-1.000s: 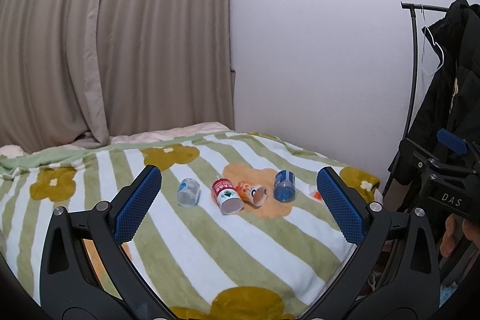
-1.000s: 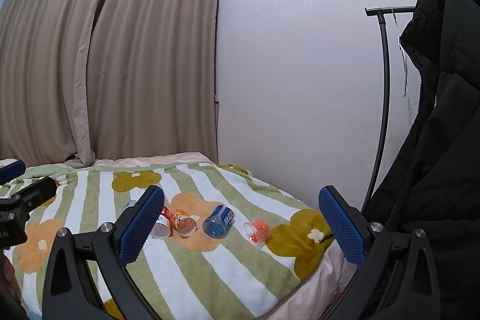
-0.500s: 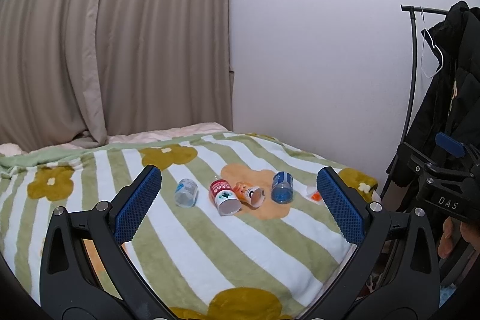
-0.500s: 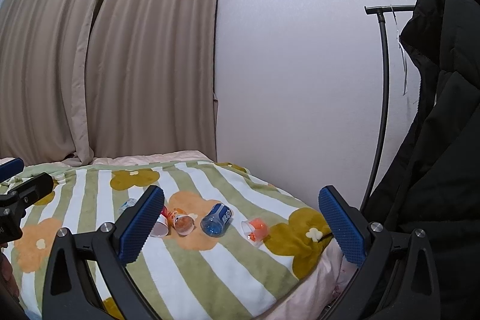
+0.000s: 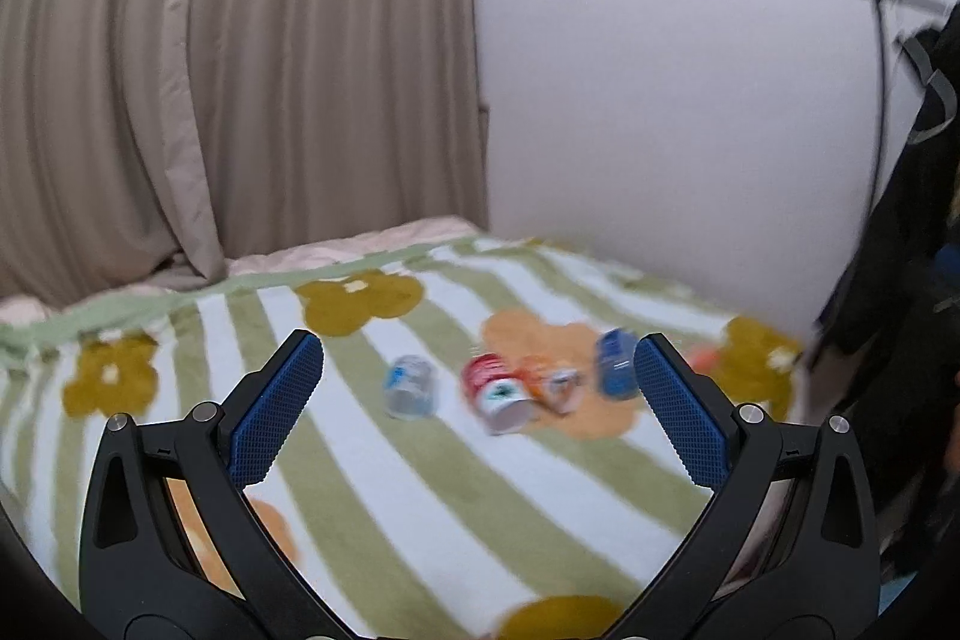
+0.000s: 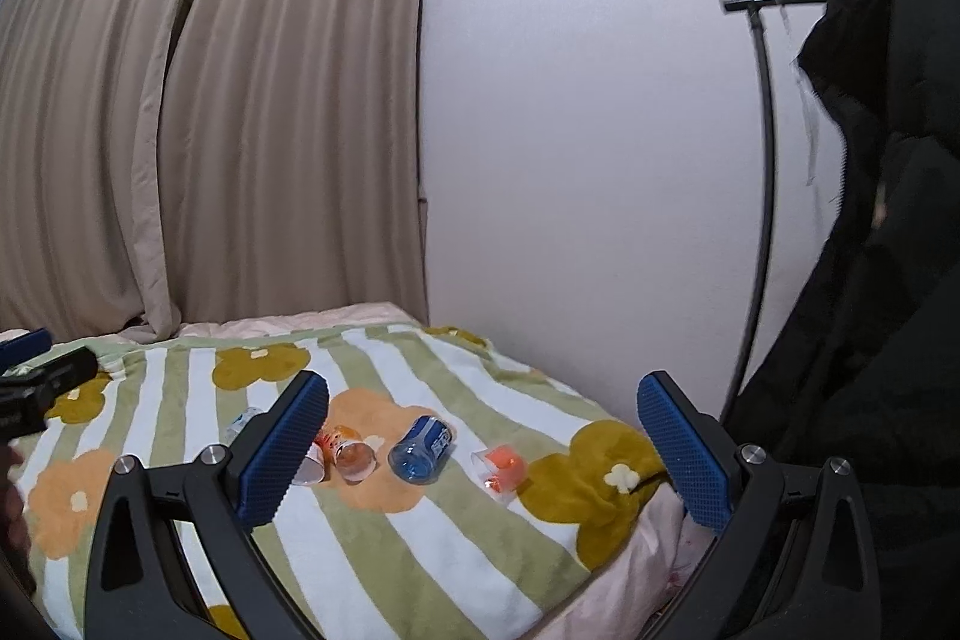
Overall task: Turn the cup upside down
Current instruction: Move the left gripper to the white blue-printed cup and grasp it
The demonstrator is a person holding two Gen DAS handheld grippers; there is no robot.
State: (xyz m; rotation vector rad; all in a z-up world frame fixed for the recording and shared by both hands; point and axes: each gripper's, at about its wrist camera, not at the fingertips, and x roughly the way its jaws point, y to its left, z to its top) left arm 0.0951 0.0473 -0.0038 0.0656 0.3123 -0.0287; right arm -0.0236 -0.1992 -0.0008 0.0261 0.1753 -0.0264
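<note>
Several small cups lie on their sides in a row on the striped flowered blanket (image 5: 420, 508). In the left wrist view: a clear cup (image 5: 409, 387), a red-and-white cup (image 5: 497, 393), an orange cup (image 5: 555, 384), a blue cup (image 5: 615, 370). My left gripper (image 5: 479, 412) is open and empty, well short of them. In the right wrist view the orange cup (image 6: 351, 451), blue cup (image 6: 423, 448) and a clear cup with orange print (image 6: 501, 467) show. My right gripper (image 6: 483, 451) is open and empty, apart from the cups.
The blanket (image 6: 420, 550) covers a bed against a white wall (image 6: 570, 160). Beige curtains (image 5: 210, 70) hang behind. A black coat (image 6: 870, 280) on a rack (image 6: 762, 196) stands right of the bed. The left gripper's body (image 6: 42, 388) shows at the left edge.
The left gripper has moved leftward and closer to the bed; its view is blurred and the cups now sit lower between the fingers. The right gripper drifted slightly. Both stay open.
</note>
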